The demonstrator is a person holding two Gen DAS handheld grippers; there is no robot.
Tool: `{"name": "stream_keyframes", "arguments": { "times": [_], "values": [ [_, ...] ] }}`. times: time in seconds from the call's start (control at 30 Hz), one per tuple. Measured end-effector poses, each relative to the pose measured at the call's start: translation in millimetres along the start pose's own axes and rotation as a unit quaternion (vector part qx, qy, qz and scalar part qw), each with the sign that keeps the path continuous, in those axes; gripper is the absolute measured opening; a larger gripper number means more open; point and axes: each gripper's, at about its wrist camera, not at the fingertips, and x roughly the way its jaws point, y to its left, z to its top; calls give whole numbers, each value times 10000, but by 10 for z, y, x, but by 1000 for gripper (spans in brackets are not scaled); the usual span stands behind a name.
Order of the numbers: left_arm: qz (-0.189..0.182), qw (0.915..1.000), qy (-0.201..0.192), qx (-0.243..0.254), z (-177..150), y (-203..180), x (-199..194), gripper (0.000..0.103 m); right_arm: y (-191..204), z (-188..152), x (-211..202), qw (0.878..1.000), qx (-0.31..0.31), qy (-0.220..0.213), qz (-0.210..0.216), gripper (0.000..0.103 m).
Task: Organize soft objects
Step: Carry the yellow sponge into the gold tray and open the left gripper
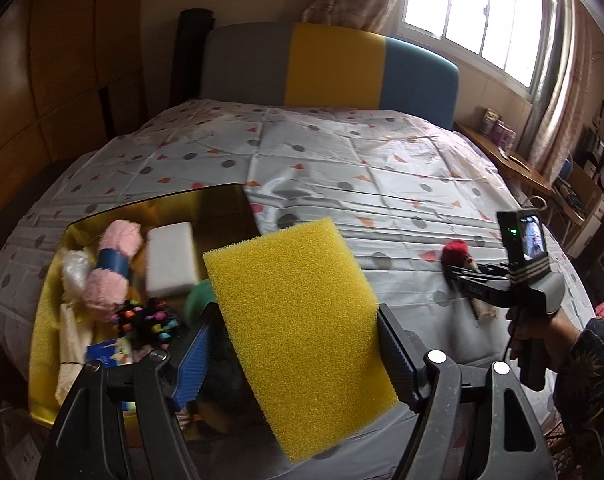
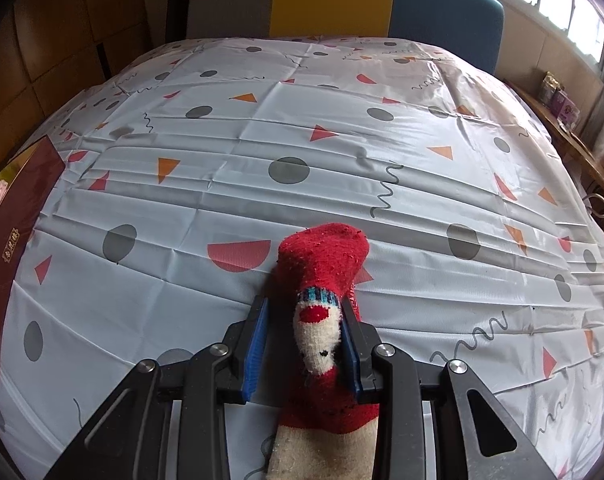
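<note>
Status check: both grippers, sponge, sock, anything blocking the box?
Left gripper shut on sponge, beside box. Right gripper straddles sock, not clamped. Nothing in the way.

Left tongs (image 1: 298, 336) spread wide and gripping, right tongs (image 2: 302, 344) angled down, narrowly parted, straddling

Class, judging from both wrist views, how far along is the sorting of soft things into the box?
Done: the box already holds pink yarn and a white sponge. In hand: the left gripper grips a yellow sponge beside the box. Left: the red sock lies on the bed between the right gripper fingers, not yet lifted.
</note>
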Motion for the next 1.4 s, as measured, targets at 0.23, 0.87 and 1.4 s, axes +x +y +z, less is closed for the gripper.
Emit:
{"name": "stream_keyframes", "arguments": {
  "times": [0.23, 0.87, 1.4],
  "values": [
    [250, 9977, 45, -627, -75, 649, -167, 76, 14, -4, -2, 10000, -15, -11, -39, 34],
    [388, 9820, 197, -1838, -110, 1643, -54, 76, 61, 11, -1, 9997, -93, 33, -237, 34],
    [16, 9925, 1033, -653, 634, 1055, 1468, 80, 81, 25, 1, 9996, -133, 62, -259, 34]
  ]
}}
